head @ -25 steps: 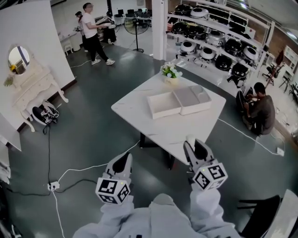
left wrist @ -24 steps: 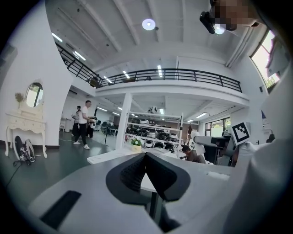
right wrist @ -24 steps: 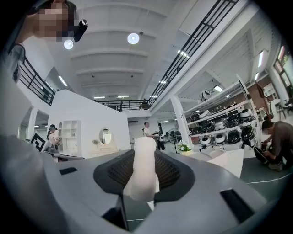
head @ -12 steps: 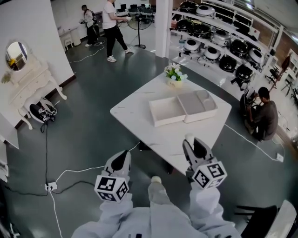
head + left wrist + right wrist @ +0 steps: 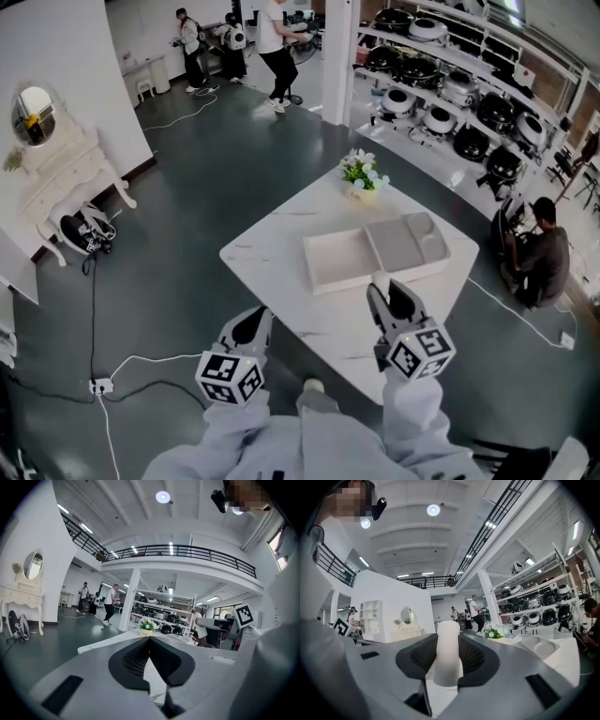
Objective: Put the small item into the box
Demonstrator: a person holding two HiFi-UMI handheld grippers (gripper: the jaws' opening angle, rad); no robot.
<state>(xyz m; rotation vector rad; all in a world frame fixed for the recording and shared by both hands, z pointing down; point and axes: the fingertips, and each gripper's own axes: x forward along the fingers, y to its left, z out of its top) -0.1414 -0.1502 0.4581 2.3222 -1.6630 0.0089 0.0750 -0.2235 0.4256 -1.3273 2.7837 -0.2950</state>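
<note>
Two grippers we hold out level toward the box [image 5: 339,264]: right gripper [image 5: 388,292] pinches the upright white item [image 5: 447,648]; left gripper [image 5: 251,323] has jaws pressed together, empty.

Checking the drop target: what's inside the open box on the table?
The box's white half looks empty; its grey half has moulded recesses, apparently empty. The right gripper, holding the small white item, covers part of the near edge.
</note>
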